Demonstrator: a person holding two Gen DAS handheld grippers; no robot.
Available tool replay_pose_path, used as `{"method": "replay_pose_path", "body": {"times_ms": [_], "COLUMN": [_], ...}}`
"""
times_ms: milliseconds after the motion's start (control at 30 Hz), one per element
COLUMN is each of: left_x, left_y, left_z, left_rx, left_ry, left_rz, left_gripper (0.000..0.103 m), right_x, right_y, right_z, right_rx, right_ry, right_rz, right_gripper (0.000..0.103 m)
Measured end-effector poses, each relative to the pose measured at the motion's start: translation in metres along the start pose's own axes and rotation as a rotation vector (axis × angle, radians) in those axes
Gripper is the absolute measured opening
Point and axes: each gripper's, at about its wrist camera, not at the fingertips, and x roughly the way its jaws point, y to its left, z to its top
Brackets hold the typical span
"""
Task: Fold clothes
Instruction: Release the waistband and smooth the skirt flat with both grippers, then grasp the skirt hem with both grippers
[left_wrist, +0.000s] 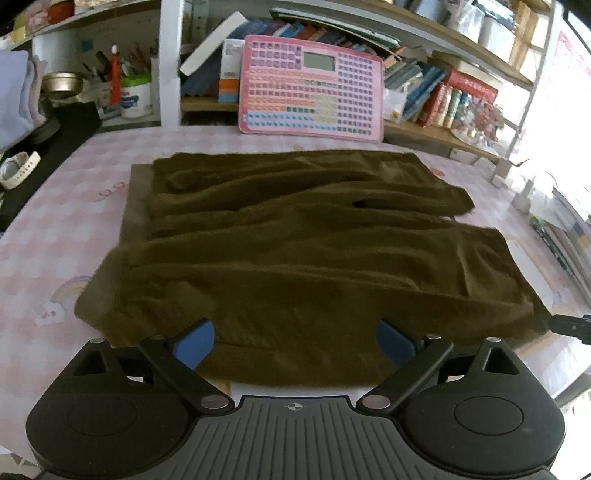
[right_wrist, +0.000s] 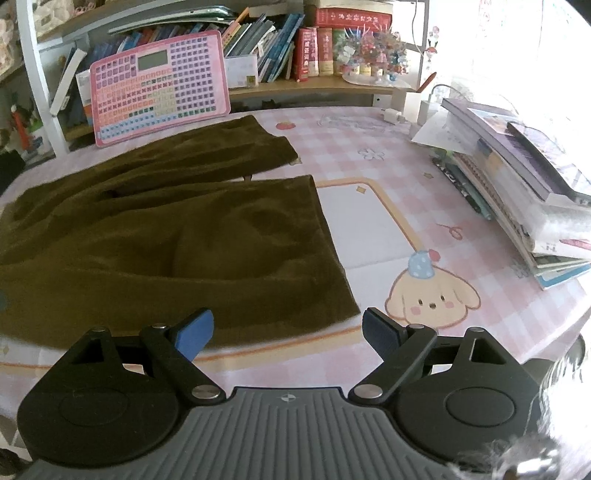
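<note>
Across the middle of the bench (right_wrist: 424, 206), on its pink checked cover, lies a pair of dark olive-brown trousers (left_wrist: 295, 258), spread flat with the two legs running side by side toward the right-hand end and a narrow gap between their cuffs. The near leg runs close along the near edge; the far leg lies toward the back edge, just before a pink keyboard toy (left_wrist: 312, 86) leaning on the shelves. The cloth looks thick and fuzzy, like fleece or corduroy, rumpled in long soft ridges, with a paler band showing along the left end.

It should handle as a light, limp thing: no stiffness, likely to sag and drag, and grippy rather than slippery. Good holds seem to be the near hem corner by the right gripper (right_wrist: 288, 330) and the near edge under the left gripper (left_wrist: 295, 341).

Both sets of fingers stand wide apart, clamped on nothing; the left ones straddle the cloth's near edge, the right ones hover at the cuff corner.
</note>
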Motion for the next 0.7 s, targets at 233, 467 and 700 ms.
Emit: {"method": "replay_pose_path", "body": {"times_ms": [233,467,700], "left_x": [0.010,0.035,0.064], "left_y": [0.013,0.025,0.039], "left_z": [0.020,0.055,0.104], "left_rx": [-0.029,-0.046,-0.025], "left_ry": [-0.009,-0.007,-0.028], "left_rz": [0.056,0.117,0.184], "left_gripper": [0.097,0.096,0.096], "right_x": [0.019,0.064,0.132], "right_y": [-0.008,-0.019,-0.021], "right_z": [0.037,0.100,0.189], "right_rx": [-0.059,-0.163,-0.318], "right_ry": [0.001,0.000,0.000], "right_rz": [0.050,0.134,0.205], "right_gripper": [0.087,0.087,0.087]}}
